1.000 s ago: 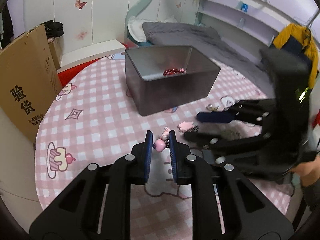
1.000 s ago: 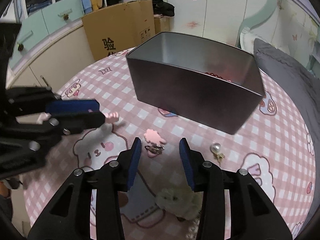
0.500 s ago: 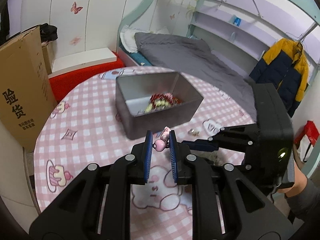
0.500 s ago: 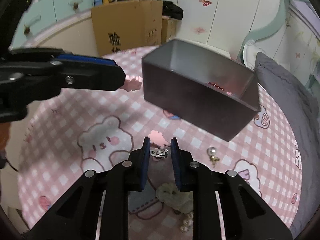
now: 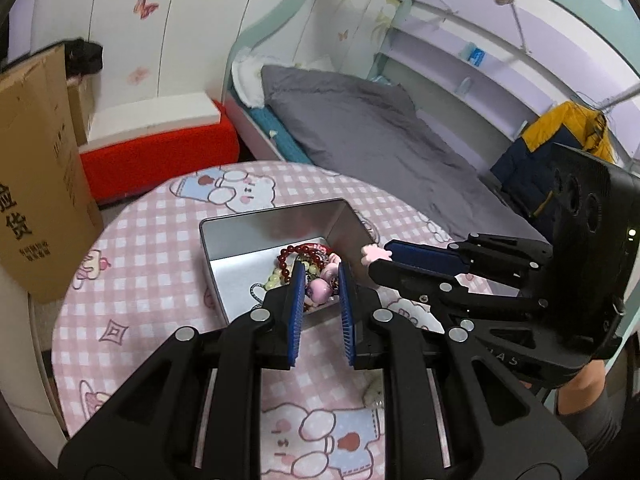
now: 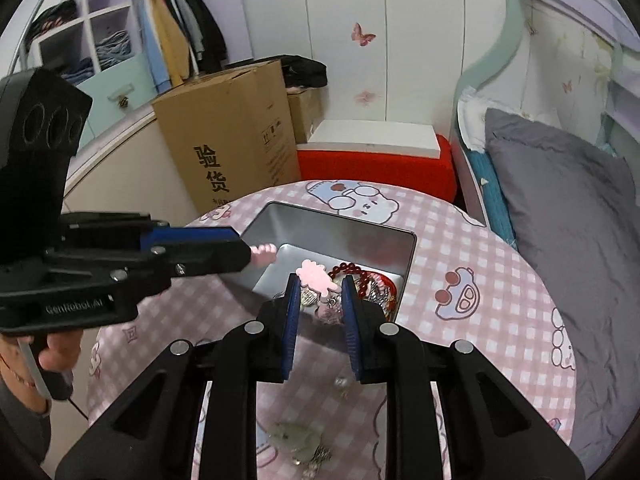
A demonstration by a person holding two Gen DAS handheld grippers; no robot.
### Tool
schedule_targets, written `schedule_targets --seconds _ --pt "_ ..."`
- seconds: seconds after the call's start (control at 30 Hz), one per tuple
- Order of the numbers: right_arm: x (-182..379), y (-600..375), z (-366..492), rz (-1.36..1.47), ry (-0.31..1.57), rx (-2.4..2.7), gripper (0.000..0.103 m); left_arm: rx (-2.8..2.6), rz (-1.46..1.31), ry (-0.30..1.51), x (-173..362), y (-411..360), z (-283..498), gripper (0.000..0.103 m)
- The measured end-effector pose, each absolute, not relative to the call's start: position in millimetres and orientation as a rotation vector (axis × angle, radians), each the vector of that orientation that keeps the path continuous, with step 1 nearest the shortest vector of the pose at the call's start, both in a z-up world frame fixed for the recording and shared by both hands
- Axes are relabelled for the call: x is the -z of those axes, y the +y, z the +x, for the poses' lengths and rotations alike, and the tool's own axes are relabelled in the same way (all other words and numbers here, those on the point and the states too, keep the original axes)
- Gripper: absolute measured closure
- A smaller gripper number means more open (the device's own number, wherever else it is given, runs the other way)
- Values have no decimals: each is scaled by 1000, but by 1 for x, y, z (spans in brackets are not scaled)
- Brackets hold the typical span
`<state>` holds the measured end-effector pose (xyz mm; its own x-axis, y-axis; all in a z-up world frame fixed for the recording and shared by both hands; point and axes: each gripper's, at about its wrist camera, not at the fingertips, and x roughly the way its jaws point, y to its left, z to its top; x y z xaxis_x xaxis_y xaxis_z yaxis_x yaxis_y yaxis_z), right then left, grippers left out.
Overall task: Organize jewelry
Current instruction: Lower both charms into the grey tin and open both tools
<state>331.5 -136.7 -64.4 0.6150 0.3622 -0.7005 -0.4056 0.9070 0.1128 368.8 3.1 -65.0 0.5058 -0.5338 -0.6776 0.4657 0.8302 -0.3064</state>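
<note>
A grey metal box (image 5: 260, 236) (image 6: 332, 226) stands on the pink checked table and holds red beads (image 5: 286, 258) (image 6: 350, 270) and other jewelry. My left gripper (image 5: 319, 280) hovers over the box, shut on a pink bead earring (image 5: 318, 289); its tip with the pink piece shows in the right wrist view (image 6: 262, 255). My right gripper (image 6: 318, 292) is over the box too, shut on a pink flower clip (image 6: 316, 274), which sticks out of its tip in the left wrist view (image 5: 374, 254).
A pale fluffy hair piece (image 6: 294, 438) and a small pearl earring (image 6: 342, 382) lie on the table near me. A cardboard box (image 6: 228, 136) and a red bench (image 6: 376, 164) stand beyond the table. A bed (image 5: 372, 132) is at the right.
Both grippers have risen from the table and moved over the box. The right gripper closed on the pink flower clip and lifted it; the left still holds the pink earring.
</note>
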Motion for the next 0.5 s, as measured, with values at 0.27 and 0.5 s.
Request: schedule_targets --seconds 0.27,0.5 --pt "79 -133 347 -63 828 -436 84 572 -83 908 87 -9 388 86" --pt "87 -138 354 -48 848 -435 84 567 -70 925 95 -15 391 86"
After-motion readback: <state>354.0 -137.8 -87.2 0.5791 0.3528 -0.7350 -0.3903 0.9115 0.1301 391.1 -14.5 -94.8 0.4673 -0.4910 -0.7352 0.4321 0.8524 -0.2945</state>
